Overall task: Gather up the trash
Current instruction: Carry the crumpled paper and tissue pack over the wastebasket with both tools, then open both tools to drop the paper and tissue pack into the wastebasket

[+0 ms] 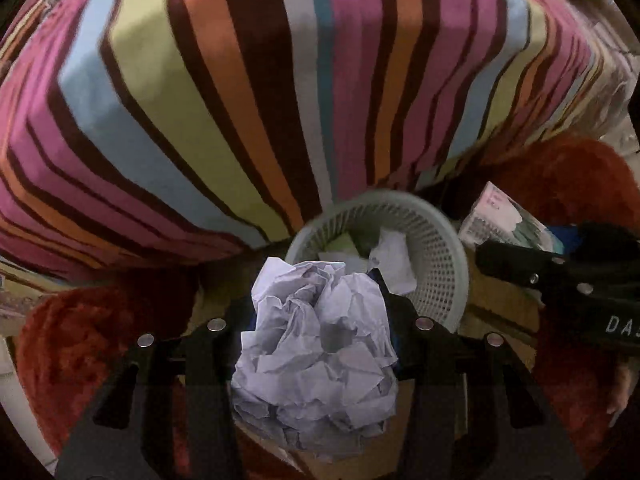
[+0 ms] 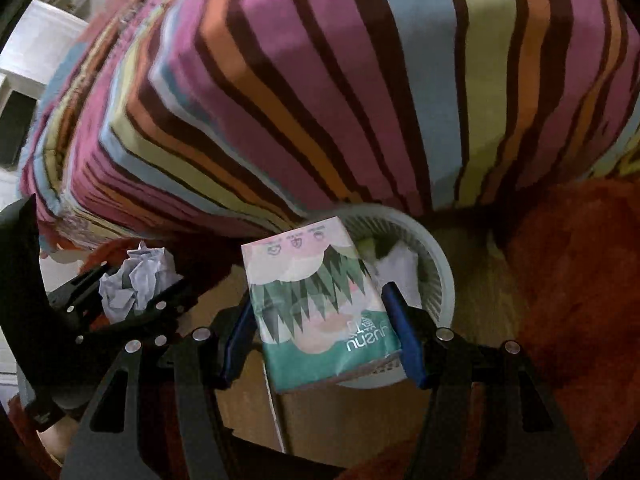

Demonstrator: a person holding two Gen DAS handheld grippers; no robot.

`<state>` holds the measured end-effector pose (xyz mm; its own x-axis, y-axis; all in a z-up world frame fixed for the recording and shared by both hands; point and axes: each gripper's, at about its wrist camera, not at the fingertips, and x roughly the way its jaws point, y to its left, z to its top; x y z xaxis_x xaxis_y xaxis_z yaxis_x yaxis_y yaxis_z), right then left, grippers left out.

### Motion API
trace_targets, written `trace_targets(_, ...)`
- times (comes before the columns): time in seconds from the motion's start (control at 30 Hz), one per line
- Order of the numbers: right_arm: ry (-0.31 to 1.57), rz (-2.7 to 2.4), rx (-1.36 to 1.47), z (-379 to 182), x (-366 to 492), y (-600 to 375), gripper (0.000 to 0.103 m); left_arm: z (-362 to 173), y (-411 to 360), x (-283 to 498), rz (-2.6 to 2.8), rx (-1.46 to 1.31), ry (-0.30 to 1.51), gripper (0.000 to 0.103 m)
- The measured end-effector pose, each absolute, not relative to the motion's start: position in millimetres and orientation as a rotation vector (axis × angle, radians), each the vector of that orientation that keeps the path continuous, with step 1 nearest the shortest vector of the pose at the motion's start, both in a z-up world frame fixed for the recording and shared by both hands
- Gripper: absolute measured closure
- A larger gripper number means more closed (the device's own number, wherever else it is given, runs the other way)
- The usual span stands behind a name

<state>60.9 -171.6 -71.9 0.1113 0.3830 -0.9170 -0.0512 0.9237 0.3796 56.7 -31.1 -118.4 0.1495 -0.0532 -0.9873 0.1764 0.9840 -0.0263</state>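
My left gripper (image 1: 320, 332) is shut on a crumpled white paper ball (image 1: 316, 356), held just short of a pale mesh waste basket (image 1: 440, 264) that holds paper scraps. The ball also shows in the right wrist view (image 2: 134, 280), left of the basket. My right gripper (image 2: 320, 328) is shut on a green and pink tissue pack (image 2: 320, 312), held over the near rim of the basket (image 2: 440, 280). The pack also shows in the left wrist view (image 1: 504, 220), right of the basket.
A bed with a striped cover (image 1: 240, 100) rises right behind the basket. Red shaggy rug (image 2: 560, 280) lies on both sides on a wooden floor (image 2: 472, 248). A cardboard box (image 2: 320, 420) sits under my right gripper.
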Motion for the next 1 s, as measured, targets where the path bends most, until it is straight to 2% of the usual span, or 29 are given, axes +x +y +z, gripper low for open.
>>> trace_targets(0.43,1.679,0.237,0.341,-133.9,70.4,-165.6,0.045,-189.8,-56.4,66.0,-0.232,0.192,1.643,0.056)
trace_targets(0.77,1.819,0.142,0.376,-175.7,70.2,-159.1,0.044,-241.8,-57.2,75.5,-0.213,0.109,1.790,0.055)
trace_targets(1.0,1.879,0.091,0.387,-199.3,74.2,-161.9,0.044,-259.8,-57.6,77.4,-0.211,0.085,1.848,0.055)
